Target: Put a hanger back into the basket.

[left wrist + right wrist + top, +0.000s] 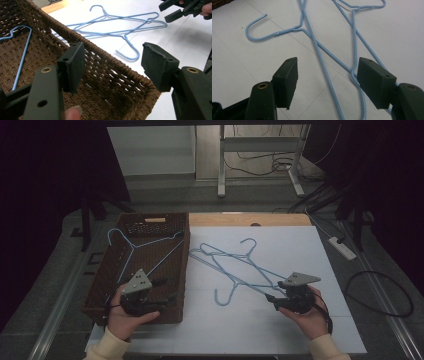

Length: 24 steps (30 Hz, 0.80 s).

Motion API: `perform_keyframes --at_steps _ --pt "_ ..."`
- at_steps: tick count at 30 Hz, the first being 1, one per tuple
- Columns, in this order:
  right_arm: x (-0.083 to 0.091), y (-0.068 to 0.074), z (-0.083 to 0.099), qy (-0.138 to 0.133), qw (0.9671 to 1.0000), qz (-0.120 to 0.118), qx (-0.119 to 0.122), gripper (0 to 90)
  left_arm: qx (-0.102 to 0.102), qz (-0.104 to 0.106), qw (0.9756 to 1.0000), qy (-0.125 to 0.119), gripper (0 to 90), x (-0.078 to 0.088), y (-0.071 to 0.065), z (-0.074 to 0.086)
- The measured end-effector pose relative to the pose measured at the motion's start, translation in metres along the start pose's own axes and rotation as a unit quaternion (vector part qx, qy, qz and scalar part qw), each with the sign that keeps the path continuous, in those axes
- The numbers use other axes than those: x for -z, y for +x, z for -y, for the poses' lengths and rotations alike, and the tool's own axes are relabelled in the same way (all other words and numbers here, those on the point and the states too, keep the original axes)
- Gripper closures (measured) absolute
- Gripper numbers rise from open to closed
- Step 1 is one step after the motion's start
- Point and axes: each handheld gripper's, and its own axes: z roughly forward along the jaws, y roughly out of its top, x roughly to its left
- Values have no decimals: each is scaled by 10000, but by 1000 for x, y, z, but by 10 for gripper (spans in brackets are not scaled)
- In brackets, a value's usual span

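Lying crossed on the white desk [300, 330], two thin blue wire hangers [235, 265] with curved hooks rest just to the right of the brown woven basket [172, 307]. A third blue wire hanger [142, 247] lies inside the basket, on its rough braided bottom. The right tongs [270, 297] stand open at the hangers' right end, one wire running between the flat black pads, not pressed. The left tongs [167, 290] stand open over the basket's near corner, empty.

In the right gripper view the blue hangers [322, 47] run off the top edge.
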Motion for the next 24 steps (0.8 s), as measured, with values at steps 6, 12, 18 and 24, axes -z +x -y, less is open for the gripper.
perform_keyframes --at_steps 6,12,18,24 --pt "-2 1 -3 53 10000 -13 50 359 -11 -20 10000 -9 354 1 -1 -1" --pt "-5 -2 -12 200 9995 209 85 362 -55 -20 10000 21 354 1 -5 -2" --pt "-14 -9 -26 473 9982 352 74 377 -72 5 10000 21 353 2 -6 -1" --pt "-32 -18 -42 838 9960 300 35 429 -78 29 10000 10 352 3 -6 -2"
